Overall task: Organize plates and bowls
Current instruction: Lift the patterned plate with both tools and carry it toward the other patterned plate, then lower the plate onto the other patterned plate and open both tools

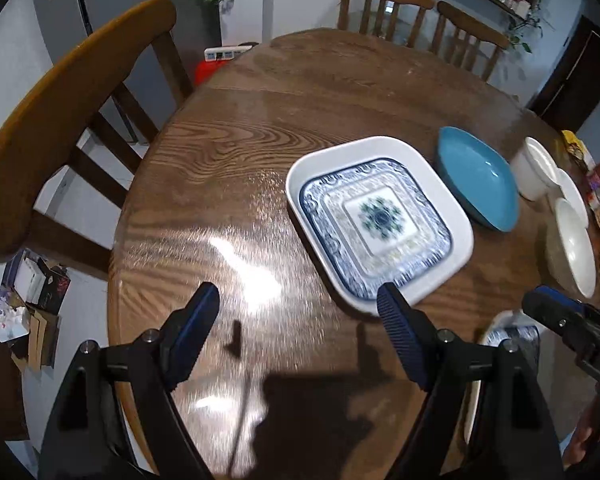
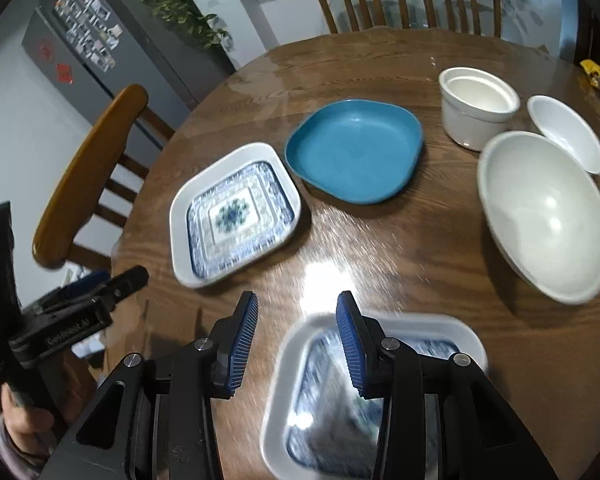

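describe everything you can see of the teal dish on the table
The teal dish is a shallow, rounded-square plate with a raised rim, matte blue-green all over, looking like ceramic or melamine. It is empty and sits flat and upright on the wooden table. The patterned square plate lies close beside it on one side, nearly meeting at the corners, though contact cannot be confirmed; the white crock stands apart on the other. No gripper touches it.
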`<state>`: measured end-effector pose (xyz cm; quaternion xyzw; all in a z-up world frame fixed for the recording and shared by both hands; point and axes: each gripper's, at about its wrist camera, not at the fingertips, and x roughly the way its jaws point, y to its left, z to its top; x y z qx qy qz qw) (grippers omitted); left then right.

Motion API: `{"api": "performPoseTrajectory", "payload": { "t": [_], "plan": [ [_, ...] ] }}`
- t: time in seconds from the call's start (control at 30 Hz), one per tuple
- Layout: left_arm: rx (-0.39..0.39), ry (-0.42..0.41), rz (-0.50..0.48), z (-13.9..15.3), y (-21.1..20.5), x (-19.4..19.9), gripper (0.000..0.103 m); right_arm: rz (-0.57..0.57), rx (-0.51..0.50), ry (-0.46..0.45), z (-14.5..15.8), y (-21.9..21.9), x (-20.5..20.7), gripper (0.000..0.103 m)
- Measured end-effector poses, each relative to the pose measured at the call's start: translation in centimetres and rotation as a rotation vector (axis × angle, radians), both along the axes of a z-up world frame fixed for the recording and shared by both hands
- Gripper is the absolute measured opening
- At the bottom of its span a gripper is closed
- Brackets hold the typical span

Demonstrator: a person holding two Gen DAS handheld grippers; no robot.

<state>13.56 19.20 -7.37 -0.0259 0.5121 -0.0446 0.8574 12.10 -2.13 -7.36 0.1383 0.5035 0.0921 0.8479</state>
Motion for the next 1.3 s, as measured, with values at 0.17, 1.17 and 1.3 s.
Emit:
{"api": "performPoseTrajectory", "payload": {
  "t": [0.17, 1.17, 1.3],
  "plan": [
    [0.007, 0.001, 0.001, -1.2, -0.8, 2.7, 0.08, -0.006, 0.001, 0.05, -2.0, 1.0, 4.4, 0.041],
    [0.025, -0.085, -0.12, 0.6, -1.0, 0.7, 0.021, 0.056, -0.074, 0.049, -2.0, 2.5, 4.3, 0.01],
    [0.002, -0.118, -0.177, 2.3, -2.1, -1.8, 0.02, 0.032, -0.049, -0.009, 0.1, 1.1, 0.3, 0.01]
  ]
}}
